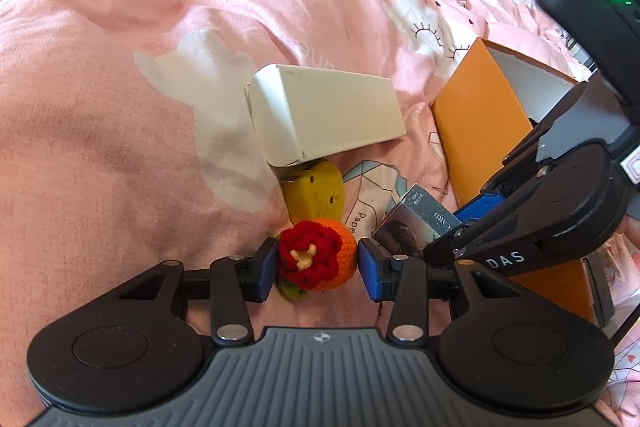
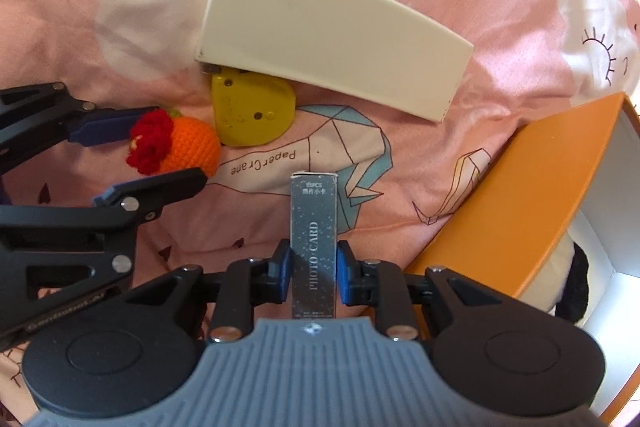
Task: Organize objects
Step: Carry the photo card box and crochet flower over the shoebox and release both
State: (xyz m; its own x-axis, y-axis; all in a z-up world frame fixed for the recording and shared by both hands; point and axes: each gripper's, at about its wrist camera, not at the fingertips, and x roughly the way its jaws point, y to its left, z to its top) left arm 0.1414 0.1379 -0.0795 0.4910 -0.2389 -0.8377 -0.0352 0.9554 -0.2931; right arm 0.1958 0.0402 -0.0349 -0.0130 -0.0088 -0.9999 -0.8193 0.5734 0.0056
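The bedsheet (image 1: 120, 107) is pink, with white clouds, small dark red hearts, pale blue and orange paper cranes drawn in thin dark lines, and black letters. The crocheted fruit (image 1: 320, 259) is orange with a red flower, a pale yellow centre and a green leaf. The heart-shaped object (image 1: 316, 193) beside it is yellow with small dark dots. The long box (image 1: 332, 111) is cream white. The storage box (image 1: 480, 115) is orange outside and white inside. The photo card box (image 2: 314, 247) is dark grey-blue with fine white speckles and white letters. The gripper pads (image 1: 370, 269) are blue.
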